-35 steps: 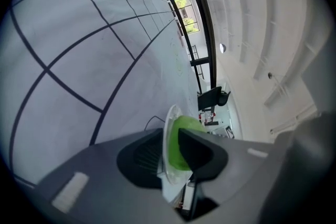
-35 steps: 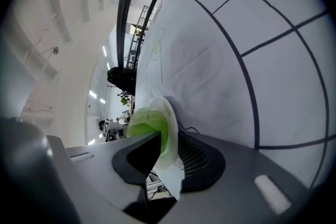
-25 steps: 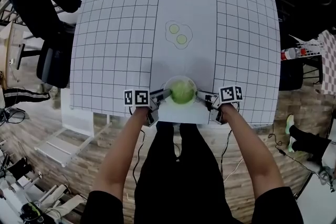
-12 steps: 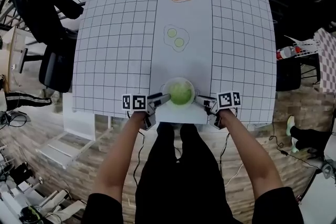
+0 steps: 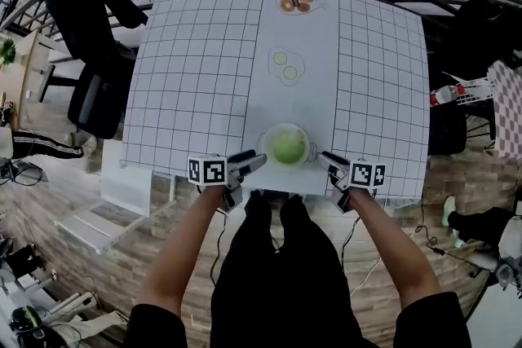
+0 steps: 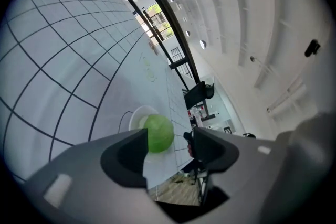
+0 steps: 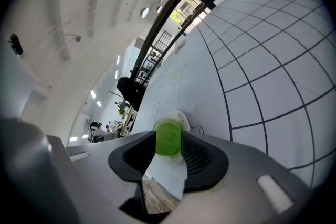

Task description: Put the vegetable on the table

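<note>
**Head view.** The vegetable (image 5: pixel 288 147), a round green head, sits in a pale dish (image 5: pixel 267 141) on the table (image 5: pixel 204 53), close to the near edge on the plain middle strip. The left gripper (image 5: pixel 249 162) is just left of the dish and the right gripper (image 5: pixel 329 160) just right of it. Neither touches dish or vegetable. The placing looks done, so the step in hand is probably the withdrawal. To do it well, keep both sets of jaws wide and draw them outward and up from the rim, since a nudge could slide the dish off the near edge.

**Left gripper view.** The left gripper (image 6: pixel 169 150) has its jaws spread. They have just been opening wide and have eased in slightly at the end. Nothing is between them. The vegetable (image 6: pixel 159 131) and dish (image 6: pixel 135 114) lie beyond the tips, on the table.

**Right gripper view.** The right gripper (image 7: pixel 167 161) has just been opening, and its jaws stand apart with nothing gripped. The vegetable (image 7: pixel 168 136) shows through the gap, further off, in its dish (image 7: pixel 182 119).

**Hard to make out.** The kind of leafy vegetable is unclear. In both gripper views the jaws cover the dish's near rim and part of the vegetable, so how it is seated cannot be told. The dark shape past the left gripper's right jaw is too small to name. The two prints far along the strip are blurred.
</note>
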